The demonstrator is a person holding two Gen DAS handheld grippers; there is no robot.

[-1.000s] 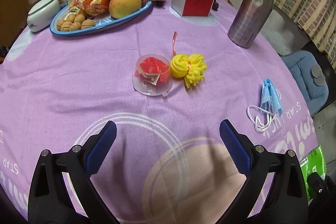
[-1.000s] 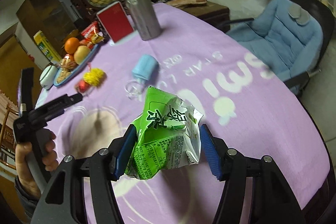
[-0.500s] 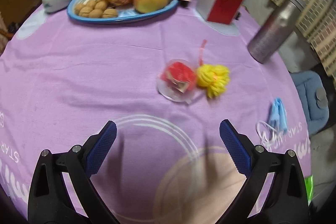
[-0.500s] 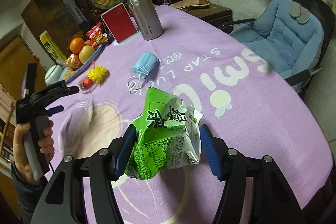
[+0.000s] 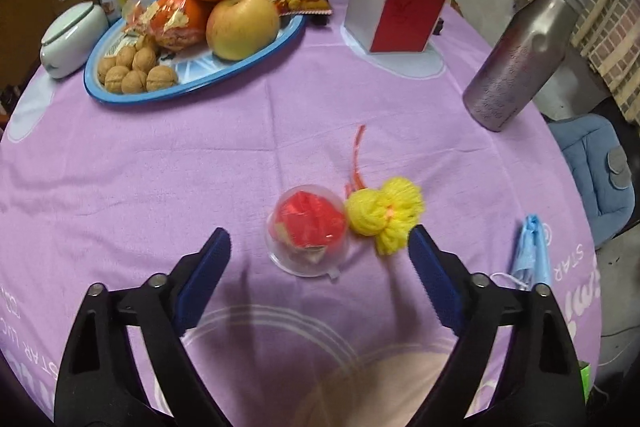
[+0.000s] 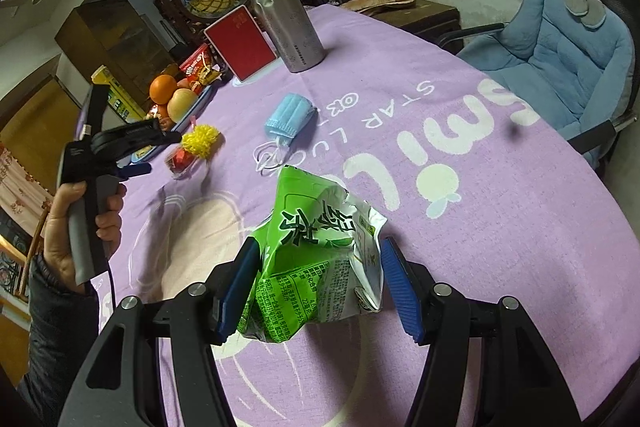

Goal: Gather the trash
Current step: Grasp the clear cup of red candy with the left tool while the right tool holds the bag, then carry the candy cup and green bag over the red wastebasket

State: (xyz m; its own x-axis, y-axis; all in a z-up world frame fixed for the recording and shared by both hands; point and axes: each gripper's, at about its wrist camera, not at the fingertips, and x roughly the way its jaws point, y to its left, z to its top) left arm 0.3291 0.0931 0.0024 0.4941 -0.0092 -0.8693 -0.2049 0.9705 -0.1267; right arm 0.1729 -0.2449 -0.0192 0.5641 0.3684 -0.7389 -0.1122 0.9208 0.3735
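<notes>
Closing L gripper point(image 5: 318, 247) on clear cup point(image 5: 307, 230) w/ red wrapper mid-table; jaws just narrowing, not touching yet. R gripper point(image 6: 318, 279) clamping green carton point(image 6: 316, 259). Next: drop lower, squeeze gently.

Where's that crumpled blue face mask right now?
The crumpled blue face mask lies on the purple tablecloth, between the dented silver metal bottle and the yellow yarn pompom; in the left wrist view it sits at the right edge.
</notes>
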